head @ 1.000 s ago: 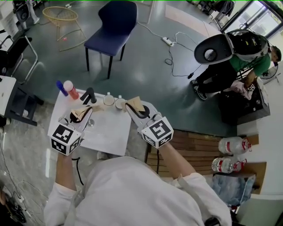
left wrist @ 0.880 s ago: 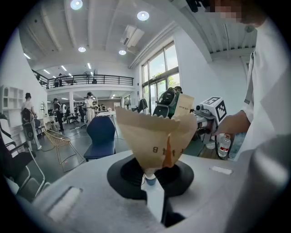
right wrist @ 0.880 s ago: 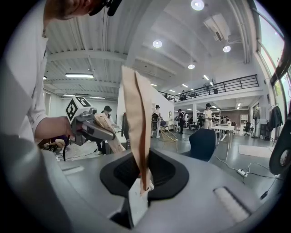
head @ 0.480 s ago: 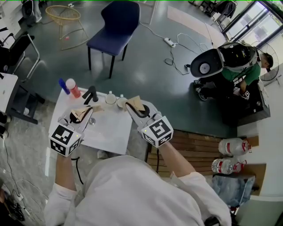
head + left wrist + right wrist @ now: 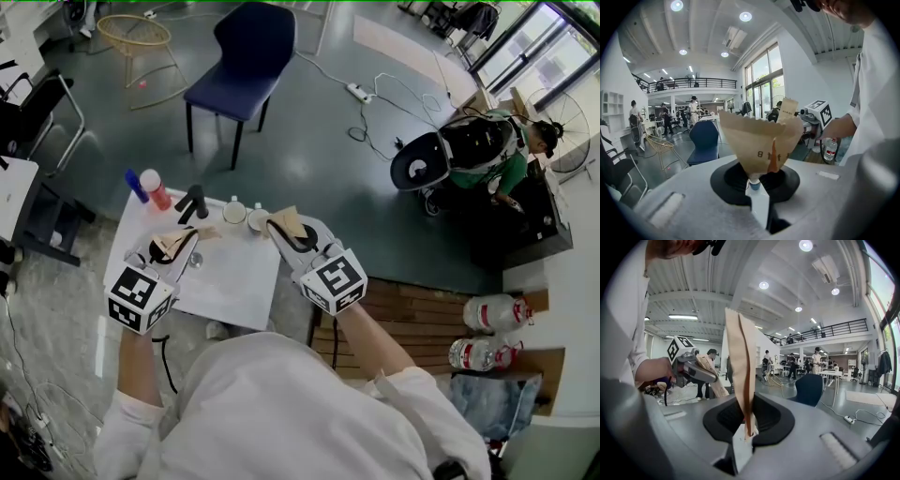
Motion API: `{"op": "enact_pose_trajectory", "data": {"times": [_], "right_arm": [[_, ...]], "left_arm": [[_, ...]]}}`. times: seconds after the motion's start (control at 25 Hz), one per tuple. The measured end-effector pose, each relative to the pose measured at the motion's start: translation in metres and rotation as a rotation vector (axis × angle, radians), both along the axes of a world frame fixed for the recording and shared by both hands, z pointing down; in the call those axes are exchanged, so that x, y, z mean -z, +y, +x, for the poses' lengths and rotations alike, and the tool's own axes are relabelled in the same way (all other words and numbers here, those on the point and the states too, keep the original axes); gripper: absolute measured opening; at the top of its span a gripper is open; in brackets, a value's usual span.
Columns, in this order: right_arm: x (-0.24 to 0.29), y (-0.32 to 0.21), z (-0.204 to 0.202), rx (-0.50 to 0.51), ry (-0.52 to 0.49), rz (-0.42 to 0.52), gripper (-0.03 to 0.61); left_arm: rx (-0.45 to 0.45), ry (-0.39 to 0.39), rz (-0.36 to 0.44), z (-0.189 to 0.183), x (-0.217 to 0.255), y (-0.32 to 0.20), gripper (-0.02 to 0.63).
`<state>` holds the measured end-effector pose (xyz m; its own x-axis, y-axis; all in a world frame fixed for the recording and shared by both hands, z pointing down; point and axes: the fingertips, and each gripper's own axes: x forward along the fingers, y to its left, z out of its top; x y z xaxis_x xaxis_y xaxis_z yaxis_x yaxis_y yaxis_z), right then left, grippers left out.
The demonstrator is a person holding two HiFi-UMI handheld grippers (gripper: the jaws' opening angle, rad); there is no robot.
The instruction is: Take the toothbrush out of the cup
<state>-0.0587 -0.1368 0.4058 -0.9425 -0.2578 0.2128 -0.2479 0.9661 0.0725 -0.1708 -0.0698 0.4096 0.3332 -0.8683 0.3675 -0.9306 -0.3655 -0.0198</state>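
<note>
White shirt [image 5: 281,403]; grey L gripper [image 5: 186,233], R gripper [image 5: 279,223].

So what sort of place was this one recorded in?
Likely a large open-plan workspace or lab: a railed mezzanine overhead, tall windows and a blue chair by the table.

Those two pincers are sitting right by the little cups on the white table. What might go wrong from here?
The cups stand side by side near the table's far edge, so a nudge might tip one or push it off. The left gripper and right gripper are both shut; reaching in like that would probably bump rather than grasp. The bottles and a black object crowd the left gripper's side.
</note>
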Motion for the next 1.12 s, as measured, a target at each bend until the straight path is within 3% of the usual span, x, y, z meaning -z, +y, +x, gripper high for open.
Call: {"op": "enact_pose_trajectory", "data": {"times": [1.12], "right_arm": [[-0.0003,-0.0035,-0.0011,0.001,0.002,0.006,0.043]], "left_arm": [[-0.016,-0.01,-0.009,0.0025,0.0016,-0.0027,0.032]]}}
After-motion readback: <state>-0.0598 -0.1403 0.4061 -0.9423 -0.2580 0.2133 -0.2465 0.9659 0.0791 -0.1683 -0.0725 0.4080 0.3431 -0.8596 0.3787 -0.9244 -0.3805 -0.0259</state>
